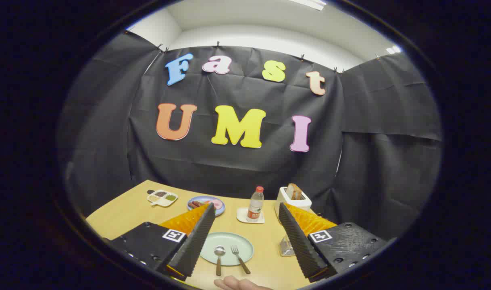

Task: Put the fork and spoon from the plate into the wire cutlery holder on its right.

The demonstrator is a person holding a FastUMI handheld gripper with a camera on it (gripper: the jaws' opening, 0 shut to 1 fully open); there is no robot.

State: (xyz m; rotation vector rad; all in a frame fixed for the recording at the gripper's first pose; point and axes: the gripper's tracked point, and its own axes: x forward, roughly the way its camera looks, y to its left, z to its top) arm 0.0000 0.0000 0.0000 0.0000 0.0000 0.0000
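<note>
**Gripper view: cutlery on plate, fingers spread above the table**

Gripper view, item by item.

- Gripper (245, 237): the two fingers stand wide apart and hold nothing. They hang above the table, one to each side of the plate.
- Table (124, 213): a light wooden top that carries every item below.
- Plate (227, 248): pale green, round, lying flat between the two fingers and just ahead of them.
- Spoon (219, 257): on the plate, left of the fork, bowl pointing away and handle running over the near rim.
- Fork (240, 258): on the plate, just beside the spoon but apart from it, tines pointing away, handle angled out over the near rim towards the right.
- Wire cutlery holder (286, 246): on the table to the right of the plate, partly hidden behind the right finger; its contents cannot be told.
- Hand (239, 284): part of a person's hand at the near table edge, just below the cutlery handles.
- Bottle (255, 204): clear, with a red cap, upright on a small white coaster (245, 219), beyond the plate.
- Toaster (292, 200): white, with a slice of bread standing in its slot, right of the bottle, beyond the right finger.
- Blue plate (201, 200): holds food, beyond the left finger, its near side hidden by the fingertip.
- Divided dish (162, 197): white, with small compartments of differently coloured contents, left of the blue plate.
</note>
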